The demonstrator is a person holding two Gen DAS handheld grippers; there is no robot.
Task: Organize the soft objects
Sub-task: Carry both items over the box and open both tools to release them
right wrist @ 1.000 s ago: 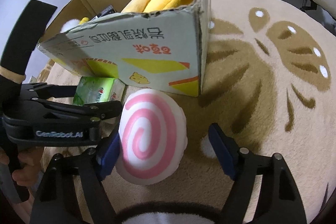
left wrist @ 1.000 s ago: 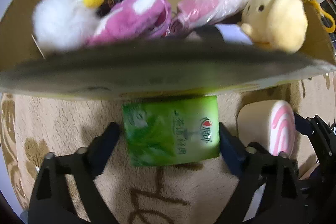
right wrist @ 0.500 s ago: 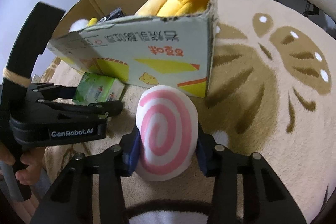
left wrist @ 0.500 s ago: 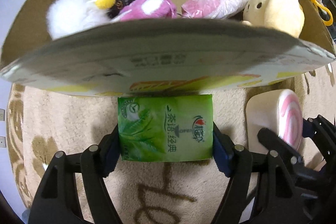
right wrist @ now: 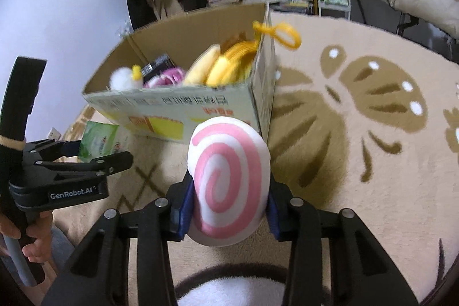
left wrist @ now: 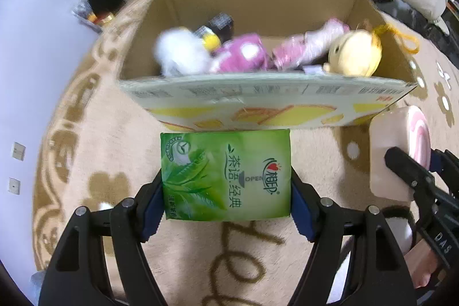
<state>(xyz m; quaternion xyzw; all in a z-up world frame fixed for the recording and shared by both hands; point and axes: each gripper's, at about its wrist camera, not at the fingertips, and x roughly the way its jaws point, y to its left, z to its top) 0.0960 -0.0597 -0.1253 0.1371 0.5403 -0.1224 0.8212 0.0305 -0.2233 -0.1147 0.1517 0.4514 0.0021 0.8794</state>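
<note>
Left gripper (left wrist: 226, 197) clamped the tissue pack (left wrist: 225, 174); right gripper (right wrist: 228, 205), jaws just closing, gripped the swirl plush (right wrist: 228, 179).

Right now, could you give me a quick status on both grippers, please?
Left gripper shut on green tissue pack. Right gripper shut on swirl plush. Cardboard box ahead, nothing blocking.

Ref: cardboard box (left wrist: 258, 105), on rug (left wrist: 86, 162). Plush toys (left wrist: 241, 56) in box. Tissue pack (left wrist: 226, 174) before box front wall; swirl cushion (right wrist: 229, 179) near front-right corner.
</note>
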